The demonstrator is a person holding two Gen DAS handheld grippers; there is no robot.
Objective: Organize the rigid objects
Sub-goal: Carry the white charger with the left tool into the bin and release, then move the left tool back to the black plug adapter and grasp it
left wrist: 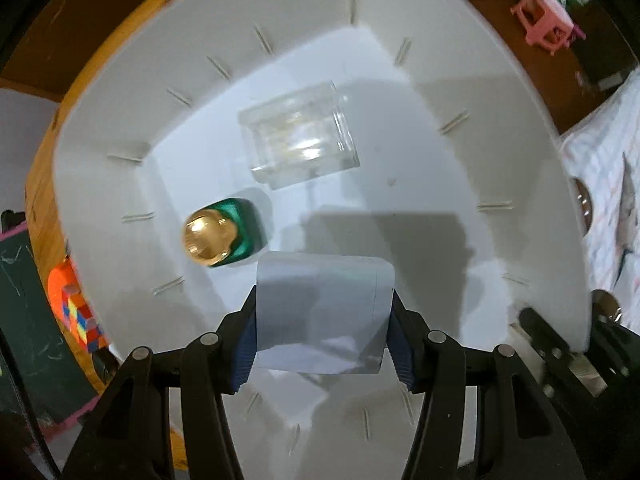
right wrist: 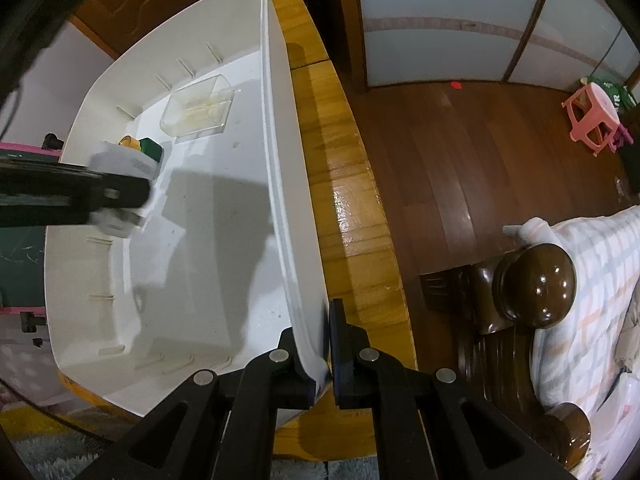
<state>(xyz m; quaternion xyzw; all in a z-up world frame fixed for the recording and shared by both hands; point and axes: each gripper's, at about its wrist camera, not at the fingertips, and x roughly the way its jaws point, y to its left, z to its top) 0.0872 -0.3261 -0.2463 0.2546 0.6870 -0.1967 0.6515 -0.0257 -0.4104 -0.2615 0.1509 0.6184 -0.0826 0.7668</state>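
Two things already lie in the white bin [left wrist: 460,80]: at your left the green bottle with a gold cap [left wrist: 218,236], and up and to its right the clear plastic box [left wrist: 298,136]. Your left gripper [left wrist: 322,332] hangs over the bin floor, jaws partly spread and clamped on both sides of the grey-white block [left wrist: 320,312], which sits just beside the bottle's cap end. If you let go here, the block could drop onto the bottle or nudge it, since the gap between them looks slim; it may also tumble if it is not yet down on the floor. Farther right, your right gripper [right wrist: 322,364] is pinched tight on the bin's near rim [right wrist: 304,320]. If that grip slips, the bin could shift on the wooden table [right wrist: 344,200].
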